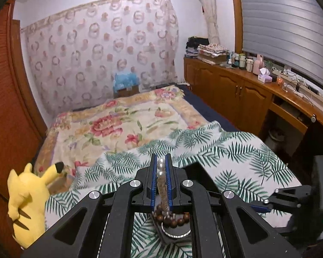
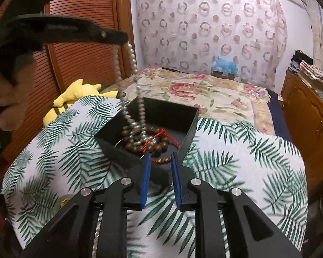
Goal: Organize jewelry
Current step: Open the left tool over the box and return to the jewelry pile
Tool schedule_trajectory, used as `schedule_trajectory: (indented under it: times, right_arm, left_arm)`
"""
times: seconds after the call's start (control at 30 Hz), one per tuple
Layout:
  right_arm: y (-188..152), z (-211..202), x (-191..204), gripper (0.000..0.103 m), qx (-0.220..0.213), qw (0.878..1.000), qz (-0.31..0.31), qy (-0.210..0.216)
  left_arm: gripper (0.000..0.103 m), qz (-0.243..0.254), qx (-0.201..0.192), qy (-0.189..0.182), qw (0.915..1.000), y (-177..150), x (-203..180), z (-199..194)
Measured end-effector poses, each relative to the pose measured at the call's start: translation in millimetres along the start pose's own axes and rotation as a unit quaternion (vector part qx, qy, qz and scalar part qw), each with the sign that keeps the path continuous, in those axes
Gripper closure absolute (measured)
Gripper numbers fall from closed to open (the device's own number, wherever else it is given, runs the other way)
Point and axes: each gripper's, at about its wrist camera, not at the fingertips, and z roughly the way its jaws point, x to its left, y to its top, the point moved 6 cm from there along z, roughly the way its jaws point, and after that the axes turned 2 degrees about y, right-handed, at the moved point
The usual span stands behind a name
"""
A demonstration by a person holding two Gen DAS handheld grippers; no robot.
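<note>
The left claw [image 1: 161, 165] was pressed together on a pearl necklace [image 2: 130, 81], pinching the strand between its blue pads [image 1: 154, 178]. In the right wrist view that claw sat high at the upper left, and the necklace hung from it in a long double strand down into an open black jewelry box [image 2: 189, 116]. The lower end of the pearls lay on a brown wooden bead bracelet [image 2: 159, 146] coiled on the floor of the box, with a red braided cord bracelet [image 2: 161, 134] lying across the beads.

The right claw [image 2: 160, 161] was spread, its two blue pads standing apart with nothing pinched between them. It sat at the near corner of the box (whether a pad touched the box wall could not be told), and part of the red cord showed in the gap.

The box rested on a white cloth printed with green palm leaves [image 2: 236, 161], spread over the near part of a bed. Beyond it lay a cream floral blanket [image 2: 204, 94]. A yellow Pikachu plush [image 1: 28, 195] leaned beside a reddish wooden wardrobe [image 2: 81, 49] at the left edge of the bed.
</note>
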Motion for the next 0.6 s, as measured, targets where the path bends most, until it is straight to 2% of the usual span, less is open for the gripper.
schedule_trajectory:
  times: [0.1,0.2,0.37,0.6]
  right_arm:
    - [-13.8,-11.4,8.1,0.082,-0.001,1.0,0.002,0.008]
    - [-26.7,-20.5,15.3,0.082,0.001,1.0,0.003,0.013]
    - [-49.5,-34.7,26.7,0.082,0.01,1.0,0.003,0.017]
    - [-80.2,-44.0,45.0,0.082,0.032,0.999,-0.009,0.018]
  left_arm:
    - [0.094,-0.004,0.004,-0.005,1.0,-16.6,1.6,-4.6]
    - [0.076,-0.009,0.009,-0.012,0.9999,-38.6,1.7,-10.4]
    - [0.072,-0.004,0.015,-0.019,0.9997,-79.2,-4.6,-23.2]
    - [0.053,-0.01,0.016,-0.029,0.9994,-121.6,-15.3,-44.7]
